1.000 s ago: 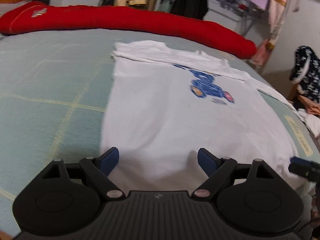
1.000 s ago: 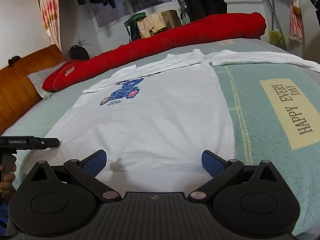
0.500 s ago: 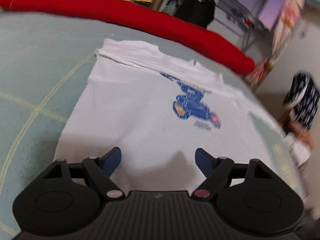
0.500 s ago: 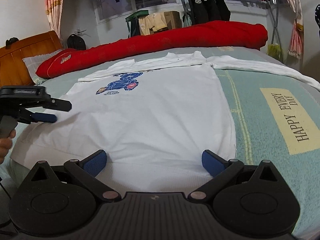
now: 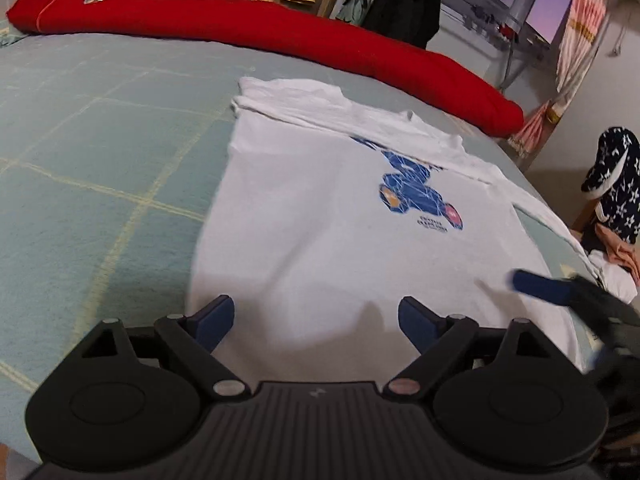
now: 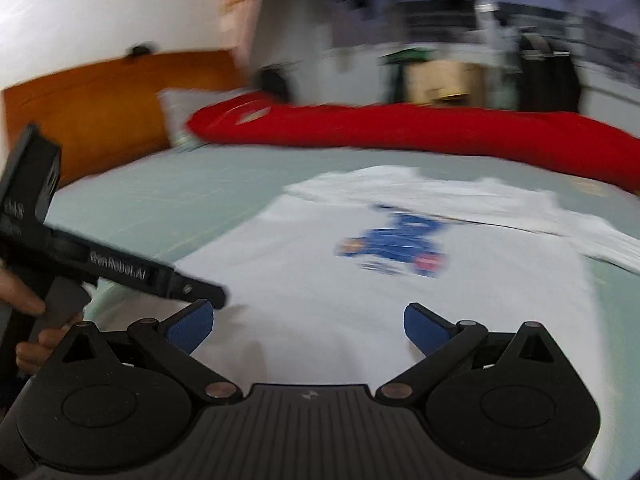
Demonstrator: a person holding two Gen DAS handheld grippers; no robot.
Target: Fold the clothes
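Observation:
A white T-shirt [image 5: 320,216] with a blue print [image 5: 416,196] lies flat on the bed, its hem nearest me; it also shows in the right wrist view [image 6: 360,280]. My left gripper [image 5: 316,320] is open and empty just above the hem near the shirt's left corner. My right gripper [image 6: 308,324] is open and empty over the hem, and one of its blue fingers [image 5: 536,284] shows at the right of the left wrist view. The left gripper's body [image 6: 120,268] shows at the left of the right wrist view. The right wrist view is blurred.
The bed has a light green checked cover [image 5: 100,160]. A long red bolster [image 5: 280,36] lies along the far side. A wooden headboard [image 6: 100,108] is at the left. Clothes hang on a rack [image 5: 400,4] behind, and more clothes [image 5: 616,184] sit at the right.
My right gripper has swung left toward the left gripper and now faces the shirt's print. My left gripper has stayed over the hem, tilting back up a little. Both stay open.

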